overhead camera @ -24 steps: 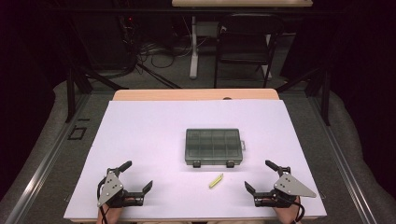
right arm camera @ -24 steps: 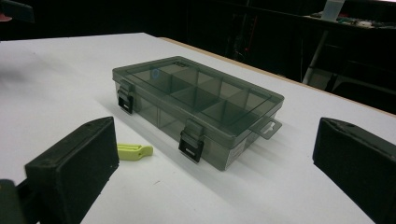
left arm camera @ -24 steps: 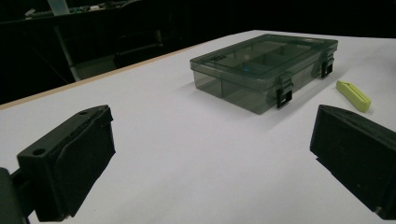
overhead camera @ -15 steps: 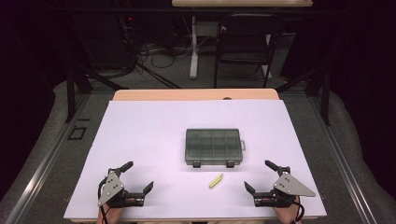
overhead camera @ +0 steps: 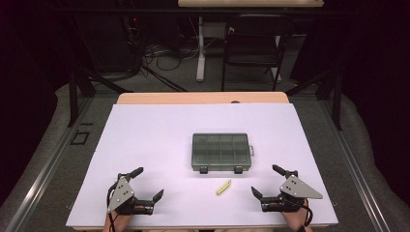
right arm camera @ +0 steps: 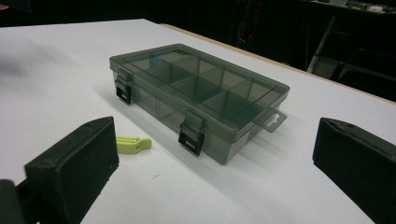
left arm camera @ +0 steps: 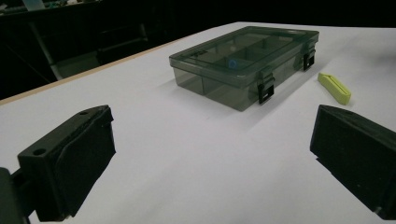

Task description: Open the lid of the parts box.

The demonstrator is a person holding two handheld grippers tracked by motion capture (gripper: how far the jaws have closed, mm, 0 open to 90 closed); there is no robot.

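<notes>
1. Nothing has shifted since the earlier frames: both grippers rest at the same near corners of the table, and the box and clip lie where they lay.
2. On the near left of the white table (overhead camera: 145,130), the left gripper (overhead camera: 148,184) sits low, its jaws spread wide with nothing between them.
3. On the near right, the right gripper (overhead camera: 268,181) mirrors it, jaws equally wide apart and empty.
4. Each gripper carries a grey three-cornered plate on top, and a forearm enters from the bottom edge behind each.
5. Between the two, a little farther up the table, lies the smoky translucent compartment box (overhead camera: 221,151), lid closed flat.
6. Two black latches (right arm camera: 191,136) sit on its near long side, both folded down against the wall.
7. A small hang tab (right arm camera: 272,121) sticks out from its right short end.
8. Dividers split the inside into several compartments; a small blue speck shows through the lid, and what else is inside I cannot tell.
9. Just in front of the box, apart from it, a small yellow-green clip (overhead camera: 223,187) lies flat on the table.
10. It lies slantwise, nearer the right gripper than the left, touching neither.
11. From the left gripper view, box (left arm camera: 247,65) and clip (left arm camera: 334,87) lie well ahead of the jaws.
12. From the right gripper view, the clip (right arm camera: 133,144) lies partly behind the left jaw.
</notes>
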